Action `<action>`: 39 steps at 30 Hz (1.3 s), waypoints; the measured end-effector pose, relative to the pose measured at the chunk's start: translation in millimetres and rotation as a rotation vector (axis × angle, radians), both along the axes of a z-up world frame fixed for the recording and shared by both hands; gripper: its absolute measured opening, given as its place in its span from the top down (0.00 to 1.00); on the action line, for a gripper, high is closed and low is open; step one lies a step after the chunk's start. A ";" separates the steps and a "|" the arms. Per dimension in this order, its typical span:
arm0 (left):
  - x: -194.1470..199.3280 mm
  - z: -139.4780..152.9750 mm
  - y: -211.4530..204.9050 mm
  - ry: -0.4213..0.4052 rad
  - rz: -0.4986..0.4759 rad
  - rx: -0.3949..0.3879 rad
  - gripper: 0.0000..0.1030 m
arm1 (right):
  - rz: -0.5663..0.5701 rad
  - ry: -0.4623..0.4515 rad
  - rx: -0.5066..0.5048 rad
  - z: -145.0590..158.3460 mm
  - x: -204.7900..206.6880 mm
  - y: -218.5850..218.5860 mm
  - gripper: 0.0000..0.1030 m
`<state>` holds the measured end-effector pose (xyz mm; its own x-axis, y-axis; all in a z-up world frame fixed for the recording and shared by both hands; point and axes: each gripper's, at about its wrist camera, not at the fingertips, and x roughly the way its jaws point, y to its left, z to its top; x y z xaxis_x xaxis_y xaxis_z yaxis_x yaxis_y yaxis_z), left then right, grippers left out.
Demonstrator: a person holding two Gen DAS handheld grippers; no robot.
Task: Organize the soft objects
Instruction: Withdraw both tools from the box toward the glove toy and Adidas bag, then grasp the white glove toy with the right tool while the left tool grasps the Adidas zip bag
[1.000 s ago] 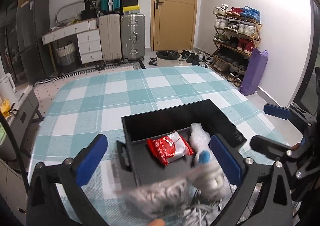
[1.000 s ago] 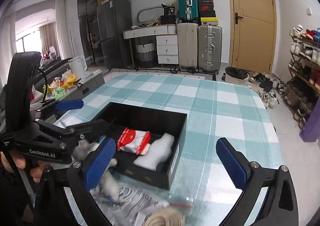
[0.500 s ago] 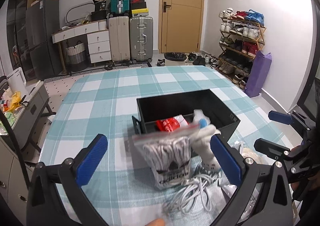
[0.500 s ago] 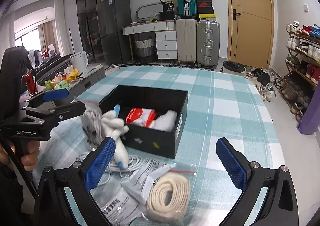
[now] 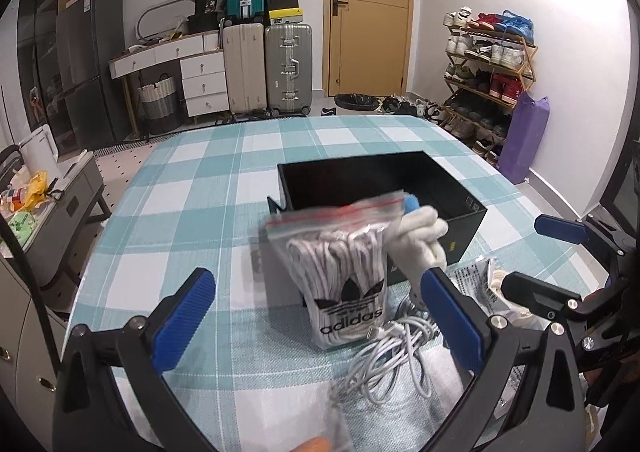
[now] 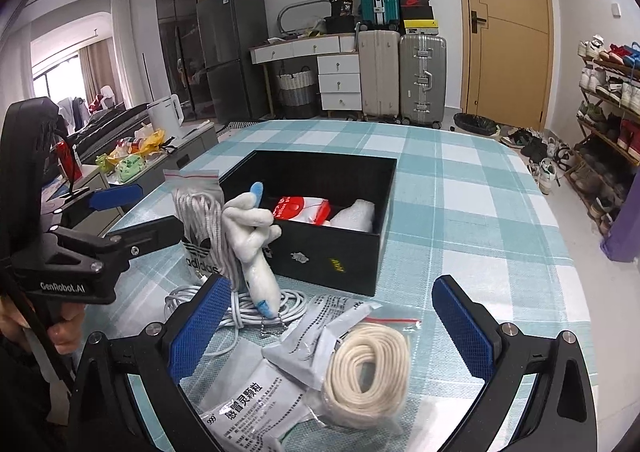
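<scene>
- The left gripper (image 5: 318, 280) hangs with its jaws spread wide and holding nothing. The zip bag of white laces (image 5: 344, 272) is dead ahead, in line with the gap between its fingers.
- The bag stands on end, long axis upright, red seal at the top and logo facing the left camera. It is hard against the near wall of the black box (image 6: 328, 252) (propped or mid-motion, unclear).
- A white plush toy (image 6: 252, 236) stands upright just beside it, blue tip up and foot on a white cable (image 5: 396, 356).
- The right gripper (image 6: 332, 284), also wide open and empty, is farther off, over a cream rope coil (image 6: 368, 356); the left looks better placed.
</scene>
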<state>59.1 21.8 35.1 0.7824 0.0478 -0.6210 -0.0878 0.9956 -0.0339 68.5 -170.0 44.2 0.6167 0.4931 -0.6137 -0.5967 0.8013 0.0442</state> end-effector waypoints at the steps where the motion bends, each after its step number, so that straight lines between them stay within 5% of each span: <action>1: -0.7 -2.4 0.7 0.005 0.002 -0.004 0.00 | 0.000 0.000 0.002 -0.1 -0.6 1.7 0.01; 30: 9.3 -36.5 23.7 0.076 0.046 -0.032 0.00 | 0.034 0.089 -0.118 -30.0 25.0 53.4 0.01; 39: 9.2 -39.8 33.0 0.081 0.068 -0.051 0.00 | 0.066 0.115 -0.128 -33.1 33.4 64.7 0.18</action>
<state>68.3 54.8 -4.7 0.7255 0.0659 -0.6851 -0.1600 0.9843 -0.0748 101.9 -105.3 11.1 0.5079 0.4431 -0.7387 -0.6449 0.7641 0.0149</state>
